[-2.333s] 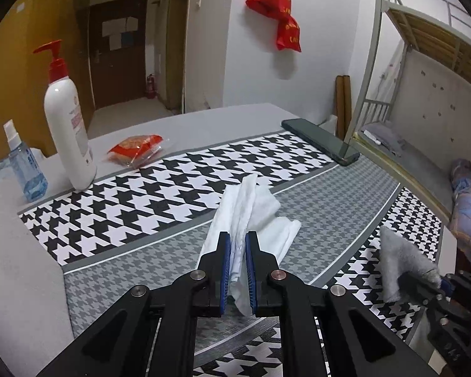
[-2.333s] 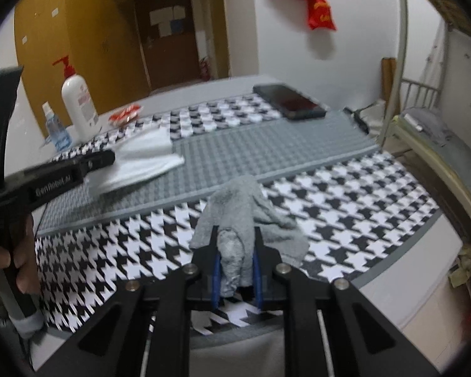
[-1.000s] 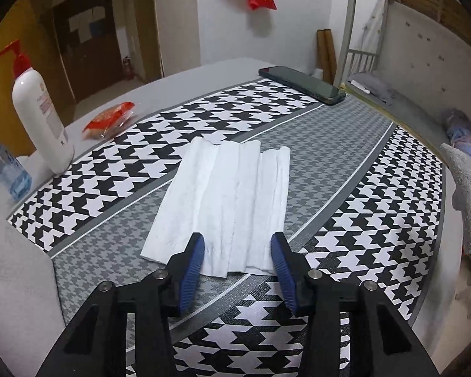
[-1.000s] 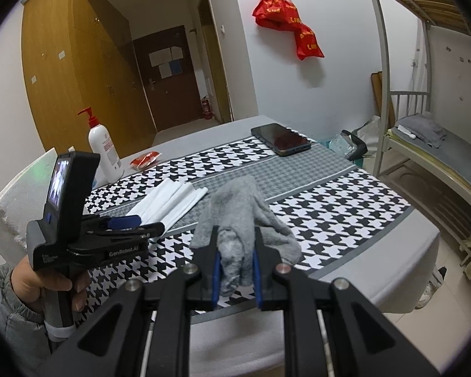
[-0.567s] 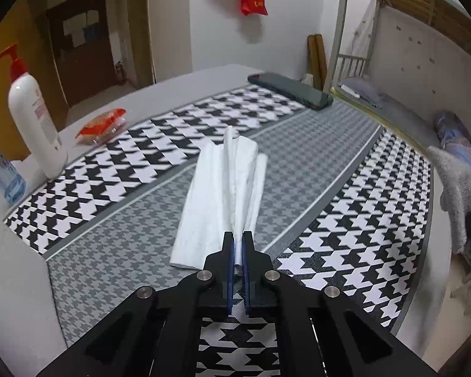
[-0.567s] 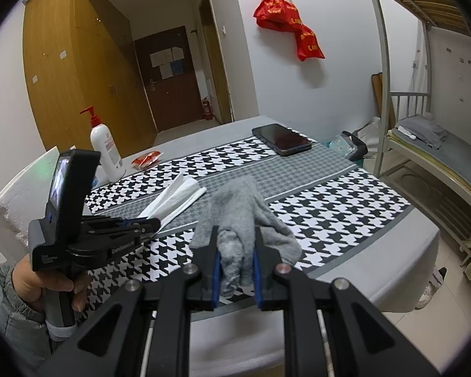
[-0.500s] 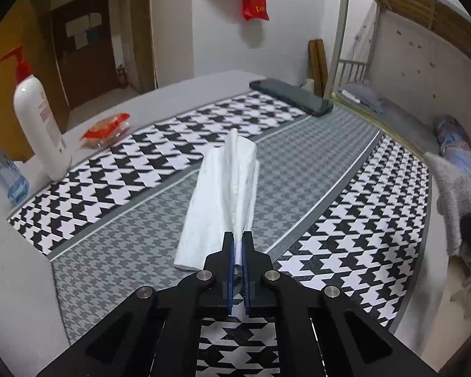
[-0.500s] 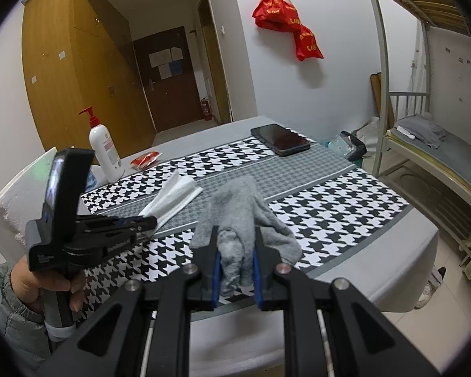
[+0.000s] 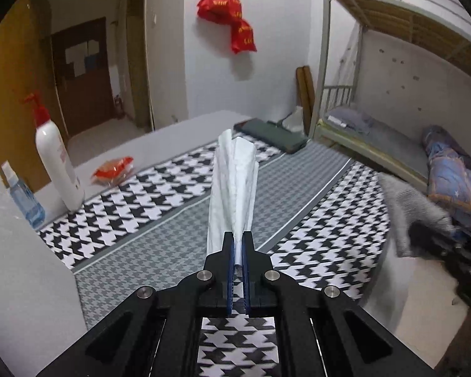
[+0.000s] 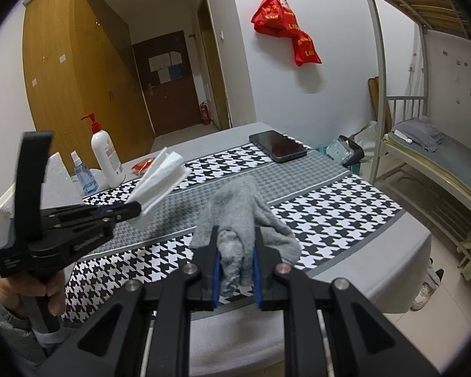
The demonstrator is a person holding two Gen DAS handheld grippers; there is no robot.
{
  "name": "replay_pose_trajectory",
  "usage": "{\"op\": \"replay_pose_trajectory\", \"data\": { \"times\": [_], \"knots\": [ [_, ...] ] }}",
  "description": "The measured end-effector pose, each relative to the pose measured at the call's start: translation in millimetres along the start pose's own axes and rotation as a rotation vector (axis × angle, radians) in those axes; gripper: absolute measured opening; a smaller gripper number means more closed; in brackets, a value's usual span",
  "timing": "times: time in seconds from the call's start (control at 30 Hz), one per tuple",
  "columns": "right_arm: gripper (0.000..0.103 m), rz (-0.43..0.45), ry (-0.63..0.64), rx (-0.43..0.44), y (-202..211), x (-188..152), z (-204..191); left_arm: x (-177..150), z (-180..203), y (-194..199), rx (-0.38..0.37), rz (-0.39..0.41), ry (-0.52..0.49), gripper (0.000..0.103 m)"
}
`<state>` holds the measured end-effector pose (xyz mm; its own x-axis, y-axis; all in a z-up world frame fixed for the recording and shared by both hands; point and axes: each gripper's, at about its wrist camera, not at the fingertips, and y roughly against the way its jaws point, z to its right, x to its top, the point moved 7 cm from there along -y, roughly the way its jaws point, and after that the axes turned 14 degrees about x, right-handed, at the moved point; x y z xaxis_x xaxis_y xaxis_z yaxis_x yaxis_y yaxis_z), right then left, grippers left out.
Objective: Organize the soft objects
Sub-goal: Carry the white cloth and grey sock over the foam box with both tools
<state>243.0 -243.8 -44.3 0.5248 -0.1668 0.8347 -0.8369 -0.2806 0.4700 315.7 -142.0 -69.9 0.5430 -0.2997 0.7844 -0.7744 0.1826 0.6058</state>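
Note:
My left gripper [image 9: 238,238] is shut on a folded white paper towel [image 9: 234,185] and holds it in the air above the houndstooth cloth [image 9: 160,188]. The right wrist view shows the same left gripper [image 10: 135,209] with the towel [image 10: 160,179] sticking up and away from it. My right gripper [image 10: 235,251] is shut on a grey knitted cloth [image 10: 238,216], held above the table's near edge. The grey cloth also shows blurred at the right of the left wrist view [image 9: 405,207].
A white pump bottle [image 9: 58,163], a blue spray bottle [image 9: 25,194] and a red snack packet [image 9: 111,168] stand at the table's left end. A dark phone [image 10: 278,146] lies at the far end. A white foam box [image 9: 12,251] is at the left. A bunk bed [image 10: 439,163] stands right.
My left gripper closed on the white paper towel and lifted it off the cloth; it now hangs clear of the table. My right gripper still holds the grey cloth in about the same place.

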Motion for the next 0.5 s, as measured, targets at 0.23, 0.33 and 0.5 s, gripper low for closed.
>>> {"op": "replay_pose_trajectory", "data": {
  "times": [0.23,0.33,0.5],
  "knots": [
    [0.02,0.019,0.022,0.012,6.0,5.2,-9.0,14.4,-6.7,52.1,-0.001,0.105,0.017,0.004],
    [0.02,0.043,0.031,0.029,10.9,9.7,-14.6,19.5,-12.3,71.3,0.008,0.152,0.025,0.004],
    [0.02,0.076,0.056,0.063,18.8,18.2,-28.6,23.9,-26.2,100.0,0.035,0.221,0.042,0.004]
  ]
}}
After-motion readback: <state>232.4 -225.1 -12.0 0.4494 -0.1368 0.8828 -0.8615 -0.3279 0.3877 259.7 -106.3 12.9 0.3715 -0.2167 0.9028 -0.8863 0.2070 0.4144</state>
